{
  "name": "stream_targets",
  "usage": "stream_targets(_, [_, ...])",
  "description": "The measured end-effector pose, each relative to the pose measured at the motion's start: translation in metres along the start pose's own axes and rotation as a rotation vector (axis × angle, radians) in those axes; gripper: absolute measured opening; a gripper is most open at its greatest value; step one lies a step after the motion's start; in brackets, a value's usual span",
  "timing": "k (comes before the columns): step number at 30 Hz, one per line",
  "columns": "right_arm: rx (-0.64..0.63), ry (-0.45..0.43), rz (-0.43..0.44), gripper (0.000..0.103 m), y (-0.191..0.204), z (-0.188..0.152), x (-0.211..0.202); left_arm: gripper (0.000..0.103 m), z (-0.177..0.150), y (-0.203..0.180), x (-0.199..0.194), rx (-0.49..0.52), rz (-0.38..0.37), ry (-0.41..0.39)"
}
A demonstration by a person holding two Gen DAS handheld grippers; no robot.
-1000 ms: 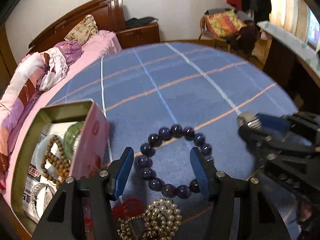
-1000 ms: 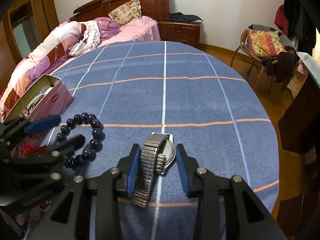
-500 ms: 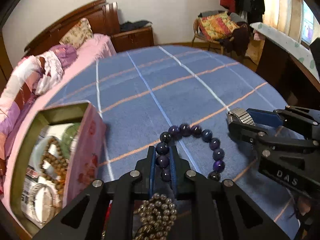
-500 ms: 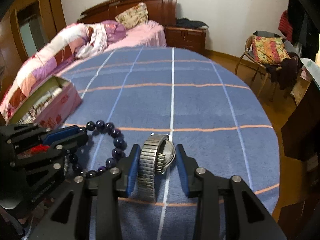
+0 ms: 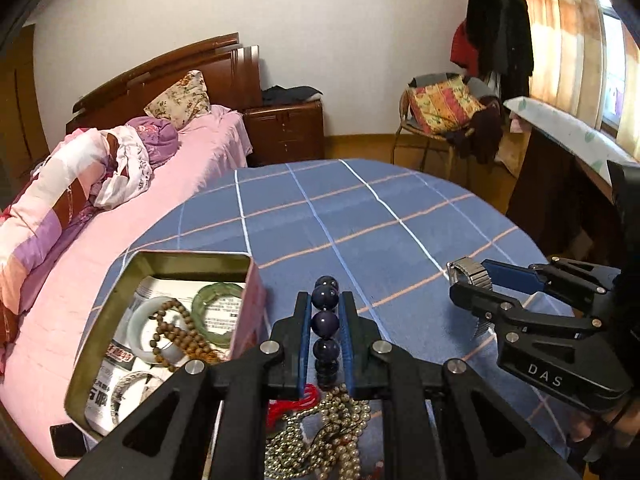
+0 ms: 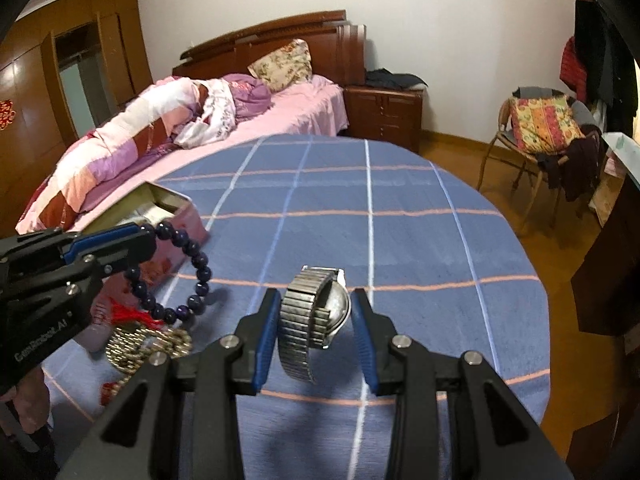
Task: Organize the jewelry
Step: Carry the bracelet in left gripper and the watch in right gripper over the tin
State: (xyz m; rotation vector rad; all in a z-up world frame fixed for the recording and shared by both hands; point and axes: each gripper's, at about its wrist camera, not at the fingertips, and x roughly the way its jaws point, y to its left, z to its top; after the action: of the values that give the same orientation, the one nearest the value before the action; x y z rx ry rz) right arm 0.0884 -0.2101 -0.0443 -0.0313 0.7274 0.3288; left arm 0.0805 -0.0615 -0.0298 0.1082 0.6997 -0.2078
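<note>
My left gripper (image 5: 325, 300) is shut on a dark purple bead bracelet (image 5: 325, 322) and holds it lifted off the table; in the right wrist view the bracelet (image 6: 188, 276) hangs from that gripper (image 6: 146, 236). My right gripper (image 6: 316, 304) is shut on a silver metal-band watch (image 6: 310, 312), lifted above the blue checked tablecloth (image 6: 400, 240); the watch also shows in the left wrist view (image 5: 468, 274). An open pink tin (image 5: 256, 300) to the left holds a brown bead string (image 5: 176, 332), a green bangle (image 5: 218, 312) and a white bangle (image 5: 140, 330).
A pile of gold-coloured beads (image 5: 324, 436) with a red tassel (image 5: 292, 400) lies on the table below my left gripper. A bed (image 5: 120, 184) borders the table's left side. A chair with cushions (image 5: 444, 112) stands beyond the far edge.
My left gripper closed on the purple bracelet and lifted it off the table. My right gripper raised the watch it was holding. Both views have tilted up.
</note>
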Motion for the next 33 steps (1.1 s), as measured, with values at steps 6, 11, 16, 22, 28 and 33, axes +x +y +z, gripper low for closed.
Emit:
stream_targets(6, [-0.032,-0.03,0.021,0.038,0.016,0.009,-0.006,0.013,0.007,0.015,-0.02,-0.033,-0.001,-0.039])
stream_targets(11, [-0.058,-0.047,0.041,0.038,0.028,0.018,-0.008,0.013,0.011,0.027,-0.034,-0.052,0.005,-0.069])
stream_targets(16, [-0.088,-0.052,0.056,0.038,0.039,0.024,-0.006,0.013,0.014,0.042,-0.045,-0.082,0.019,-0.094])
stream_targets(22, [-0.129,-0.06,0.08,0.038,0.057,0.033,-0.004,0.013,0.016,0.062,-0.051,-0.115,0.039,-0.104])
stream_targets(28, [-0.17,-0.07,0.095,0.038,0.076,0.045,-0.002,0.013,0.014,0.081,-0.054,-0.146,0.064,-0.111])
stream_targets(33, [-0.198,-0.079,0.119,0.038,0.095,0.054,0.001,0.013,0.012,0.099,-0.055,-0.173,0.086,-0.111])
